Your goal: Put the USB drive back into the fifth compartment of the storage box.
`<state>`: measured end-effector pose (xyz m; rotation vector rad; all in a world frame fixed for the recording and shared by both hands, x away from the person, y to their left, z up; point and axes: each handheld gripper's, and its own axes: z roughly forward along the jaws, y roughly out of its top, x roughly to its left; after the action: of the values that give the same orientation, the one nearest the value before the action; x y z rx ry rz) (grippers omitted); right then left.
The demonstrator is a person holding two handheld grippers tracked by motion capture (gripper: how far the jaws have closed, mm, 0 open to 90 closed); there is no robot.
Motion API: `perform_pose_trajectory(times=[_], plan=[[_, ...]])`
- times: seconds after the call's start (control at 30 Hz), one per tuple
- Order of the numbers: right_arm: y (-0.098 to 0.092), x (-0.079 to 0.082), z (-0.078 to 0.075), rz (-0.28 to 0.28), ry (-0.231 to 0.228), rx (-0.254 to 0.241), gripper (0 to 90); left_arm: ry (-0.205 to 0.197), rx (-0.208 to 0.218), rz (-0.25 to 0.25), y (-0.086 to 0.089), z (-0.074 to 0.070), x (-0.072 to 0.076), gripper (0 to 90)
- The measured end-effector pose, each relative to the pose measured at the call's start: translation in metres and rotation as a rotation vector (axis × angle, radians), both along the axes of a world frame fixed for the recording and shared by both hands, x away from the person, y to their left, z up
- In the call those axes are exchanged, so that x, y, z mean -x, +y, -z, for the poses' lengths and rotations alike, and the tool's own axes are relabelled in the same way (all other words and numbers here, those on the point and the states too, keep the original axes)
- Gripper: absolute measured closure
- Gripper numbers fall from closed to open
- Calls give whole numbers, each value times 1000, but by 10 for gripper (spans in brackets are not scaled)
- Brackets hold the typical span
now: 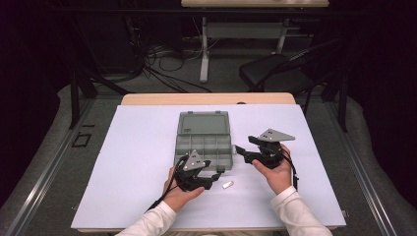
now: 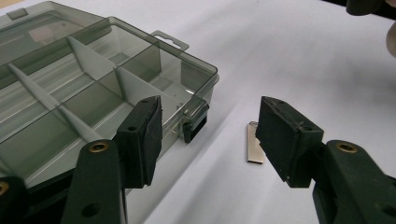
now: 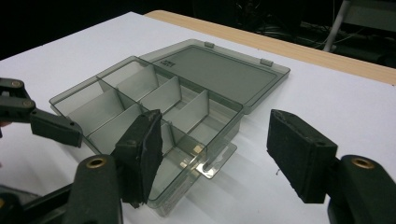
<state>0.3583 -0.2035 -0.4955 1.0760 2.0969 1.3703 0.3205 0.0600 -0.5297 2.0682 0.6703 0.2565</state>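
Observation:
A grey see-through compartment box [image 1: 204, 147] lies open mid-table, its lid [image 1: 204, 122] flat behind it. A small flat silver metal piece [image 1: 226, 185] rests on the white sheet just off the box's near right corner. My left gripper [image 1: 216, 176] is open beside that corner. In the left gripper view the left gripper [image 2: 210, 135] has the box's latch [image 2: 195, 122] between its jaws, and the metal piece [image 2: 254, 149] lies on the sheet, partly hidden behind the right-hand jaw. My right gripper [image 1: 241, 151] stands open right of the box, nothing between its pads [image 3: 299, 154].
A white sheet [image 1: 137, 162] covers the wooden table [image 1: 206, 99]. The left gripper's jaw [image 3: 51, 123] shows at the left edge of the right gripper view. Beyond the table stand a black folding chair [image 1: 280, 69] and a desk frame [image 1: 204, 49], with cables on the floor.

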Motion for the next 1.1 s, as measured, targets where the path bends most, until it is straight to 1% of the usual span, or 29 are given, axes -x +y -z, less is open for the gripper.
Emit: perform_pose_trajectory(times=[0.1, 0.17, 0.27, 0.33, 0.37, 0.4, 0.47, 0.53, 0.6, 0.67, 0.7, 0.77, 0.8, 0.9, 1.0, 1.1], plan=[[-1, -1, 1, 10, 3, 4, 320, 6, -12, 15, -6, 1, -1, 436], [-1, -1, 1, 19, 6, -4, 311, 11, -11, 32, -10, 2, -1, 440], [-2, -1, 1, 29, 7, -13, 304, 6, 2, 47, -15, 5, -1, 450], [-3, -1, 1, 40, 5, -24, 284, 25, 18, 68, -18, 7, 0, 462], [-3, 0, 1, 34, 2, -23, 258, 30, 22, 67, -20, 8, 0, 466], [-3, 0, 1, 36, 2, -28, 259, 27, 11, 63, -22, 9, 1, 464], [-4, 0, 1, 35, 4, -26, 257, 32, 8, 59, -25, 12, 2, 456], [-5, 0, 1, 35, 4, -36, 256, 49, 6, 57, -27, 13, 1, 450], [-4, -1, 2, 35, 5, -32, 257, 73, 16, 53, -28, 15, 1, 450], [-4, -1, 2, 37, 8, -29, 257, 80, 7, 55, -30, 17, 1, 451], [-3, -1, 2, 37, 10, -27, 257, 75, -4, 54, -31, 19, 1, 451], [-3, -1, 3, 37, 12, -20, 257, 53, -18, 45, -33, 22, 1, 469], [-3, -1, 3, 38, 12, -20, 257, 55, -20, 45, -33, 23, 2, 482], [-4, -1, 3, 39, 17, -16, 258, 32, -26, 49, -33, 26, 3, 519], [-4, -2, 4, 45, 15, -21, 258, 36, -22, 62, -34, 29, 4, 554], [-3, -2, 5, 47, 19, -17, 258, 47, -22, 70, -35, 31, 6, 560]])
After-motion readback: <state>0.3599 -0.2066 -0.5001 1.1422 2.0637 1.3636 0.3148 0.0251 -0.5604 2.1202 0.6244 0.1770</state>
